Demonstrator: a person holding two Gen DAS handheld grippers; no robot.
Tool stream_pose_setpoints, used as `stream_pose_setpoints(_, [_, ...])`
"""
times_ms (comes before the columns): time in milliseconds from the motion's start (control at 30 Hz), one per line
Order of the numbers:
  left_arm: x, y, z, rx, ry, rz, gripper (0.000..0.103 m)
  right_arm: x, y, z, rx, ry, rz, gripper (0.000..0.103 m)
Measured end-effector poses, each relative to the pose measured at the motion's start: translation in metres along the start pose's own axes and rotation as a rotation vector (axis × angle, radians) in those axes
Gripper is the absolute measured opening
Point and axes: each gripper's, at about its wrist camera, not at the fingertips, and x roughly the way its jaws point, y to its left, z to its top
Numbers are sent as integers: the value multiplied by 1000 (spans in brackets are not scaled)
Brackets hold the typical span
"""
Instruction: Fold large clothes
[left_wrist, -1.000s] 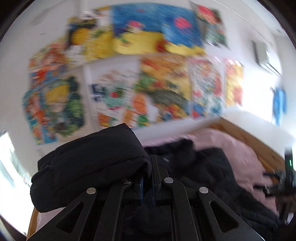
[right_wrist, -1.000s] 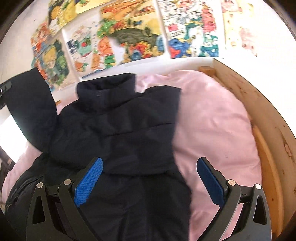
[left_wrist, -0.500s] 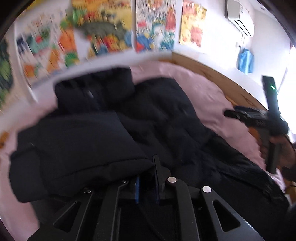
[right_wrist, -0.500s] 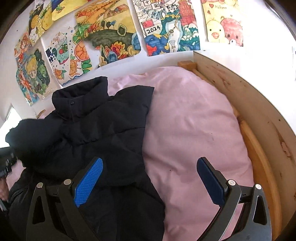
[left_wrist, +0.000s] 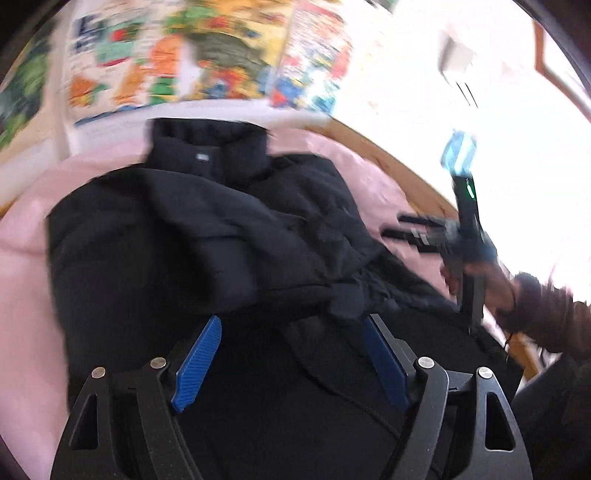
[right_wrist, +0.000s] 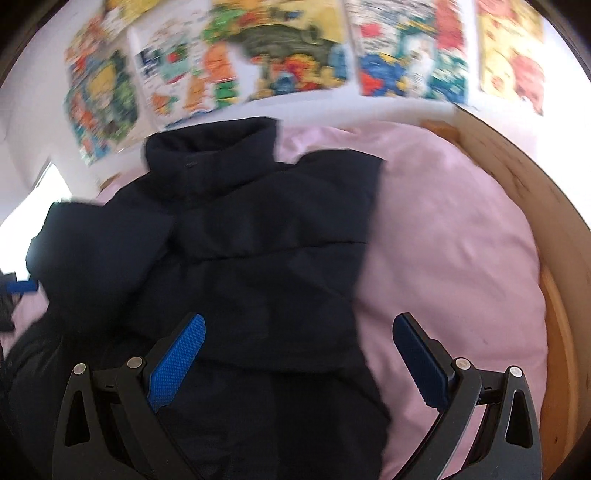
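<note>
Both our left gripper (left_wrist: 290, 356) and right gripper (right_wrist: 297, 358) hover with jaws wide, holding nothing, over the black padded puffer jacket (right_wrist: 258, 236) lying collar-far on the pink quilted bed cover (right_wrist: 450, 236). One sleeve (left_wrist: 236, 251) lies across the chest; next we pinch the hem at both corners and lift evenly toward the collar (right_wrist: 210, 151).

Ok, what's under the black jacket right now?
The black jacket lies on pink bedding, which shows around its collar and along both sides. Whatever sits directly beneath the jacket's body is covered.
</note>
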Motion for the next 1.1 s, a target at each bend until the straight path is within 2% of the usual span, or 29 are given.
stream_pose_setpoints(67, [-19,27,0,-95,-73,47,87,-4,19,1,-67,-13,26,100])
stream_pose_setpoints(167, [-43,65,-3,-251,-173,90,89,-12,62,1,-221,-48,89,100])
stream_pose_setpoints(200, [-47,74,-5,-294,-196,133,90,-15,74,1,-265,-59,99,100])
stream_pose_setpoints(233, [-52,88,-8,-361,-218,225,92,-18,95,-2,-347,-80,106,100])
stream_pose_setpoints(267, [-52,96,-9,-401,-225,278,92,-21,108,-3,-403,-94,111,100])
stream_pose_setpoints(333, [-47,112,-14,-495,-212,377,92,-24,150,-12,-581,-129,97,100])
stream_pose_setpoints(400, [-36,127,-19,-583,-174,441,92,-24,184,-21,-723,-159,75,100])
stream_pose_setpoints(467, [-23,139,-25,-638,-136,459,92,-25,218,-33,-864,-216,5,100])
stream_pose_setpoints(533, [-11,145,-29,-659,-104,463,92,-21,245,-39,-926,-252,-61,100])
stream_pose_setpoints(667, [3,146,-37,-659,-64,451,92,-12,256,-33,-883,-238,-110,99])
stream_pose_setpoints(700, [4,147,-37,-657,-60,451,92,-12,253,-30,-864,-235,-112,92])
stream_pose_setpoints(733, [3,147,-39,-653,-58,451,92,-13,249,-27,-841,-229,-96,74])
stream_pose_setpoints(767, [2,146,-40,-646,-60,450,92,-14,244,-24,-816,-229,-73,65])
stream_pose_setpoints(833, [0,142,-38,-636,-70,440,92,-21,229,-20,-750,-248,-50,33])
stream_pose_setpoints(900, [-4,141,-40,-633,-88,388,92,-29,202,-12,-647,-286,-61,26])
stream_pose_setpoints(967, [-9,138,-40,-629,-120,333,92,-34,175,-2,-535,-282,-87,19])
stream_pose_setpoints(1033, [-11,133,-37,-602,-141,326,92,-41,143,3,-419,-270,-120,17])
stream_pose_setpoints(1100, [-8,127,-33,-561,-136,352,92,-38,110,9,-313,-226,-124,16])
